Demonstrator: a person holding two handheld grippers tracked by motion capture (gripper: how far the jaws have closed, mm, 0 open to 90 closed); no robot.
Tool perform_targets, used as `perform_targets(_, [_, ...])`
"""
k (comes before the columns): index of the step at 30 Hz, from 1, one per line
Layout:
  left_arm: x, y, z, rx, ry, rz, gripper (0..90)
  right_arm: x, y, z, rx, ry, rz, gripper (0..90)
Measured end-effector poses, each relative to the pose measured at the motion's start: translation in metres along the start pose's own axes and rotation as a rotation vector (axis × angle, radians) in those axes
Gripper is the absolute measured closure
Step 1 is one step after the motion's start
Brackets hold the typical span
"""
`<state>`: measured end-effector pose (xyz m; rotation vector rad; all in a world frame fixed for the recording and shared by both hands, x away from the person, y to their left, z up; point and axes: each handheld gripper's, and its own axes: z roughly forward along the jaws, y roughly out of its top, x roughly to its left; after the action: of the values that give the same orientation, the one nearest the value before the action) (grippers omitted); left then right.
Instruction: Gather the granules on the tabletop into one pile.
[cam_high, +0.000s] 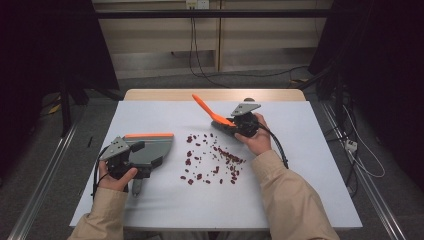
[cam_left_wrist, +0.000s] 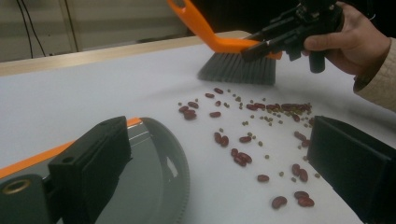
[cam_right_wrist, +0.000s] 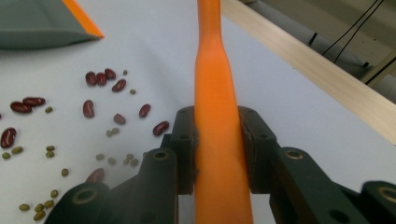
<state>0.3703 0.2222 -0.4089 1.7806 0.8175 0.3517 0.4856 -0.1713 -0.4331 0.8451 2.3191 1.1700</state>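
Clamping its jaws on the orange handle, the right gripper (cam_right_wrist: 218, 140) held one brush (cam_left_wrist: 236, 65) above scattered beans (cam_high: 212, 157). One dustpan (cam_high: 152, 147) lay at the left gripper (cam_left_wrist: 224, 172), whose jaws stood apart.

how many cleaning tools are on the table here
2: an orange-handled brush clamped in the right gripper behind the scattered beans, and a grey dustpan at the left gripper.

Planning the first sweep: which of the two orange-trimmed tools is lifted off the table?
The orange-handled brush, clamped in the right gripper; the grey dustpan rests on the table.
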Motion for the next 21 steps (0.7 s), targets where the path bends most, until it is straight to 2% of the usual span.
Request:
perform_targets(2, [0.0, 0.0, 0.0, 0.0, -0.001, 0.0, 5.8, 0.003, 0.0, 0.0, 0.01, -0.007, -0.003, 70.9])
perform_targets(4, [0.0, 0.0, 0.0, 0.001, -0.002, 0.001, 5.8, 0.006, 0.003, -0.002, 0.048, -0.027, 0.0, 70.8])
perform_targets(6, [-0.001, 0.0, 0.0, 0.003, -0.001, 0.005, 5.8, 0.009, 0.007, -0.003, 0.094, -0.021, 0.006, 70.7])
perform_targets(8, [-0.001, 0.0, 0.0, 0.001, -0.002, 0.004, 5.9, 0.012, 0.008, -0.003, 0.112, -0.017, -0.001, 70.7])
perform_targets(13, [-0.001, 0.0, 0.0, -0.001, -0.001, 0.005, 5.8, 0.016, 0.004, -0.007, 0.089, 0.041, -0.033, 70.7])
perform_targets(15, [-0.001, 0.0, 0.0, -0.001, -0.002, 0.005, 5.9, 0.018, 0.001, -0.01, 0.079, 0.06, -0.027, 70.6])
perform_targets(21, [-0.001, 0.0, 0.0, 0.0, -0.001, 0.007, 5.9, 0.025, -0.003, -0.017, 0.069, 0.102, -0.052, 70.6])
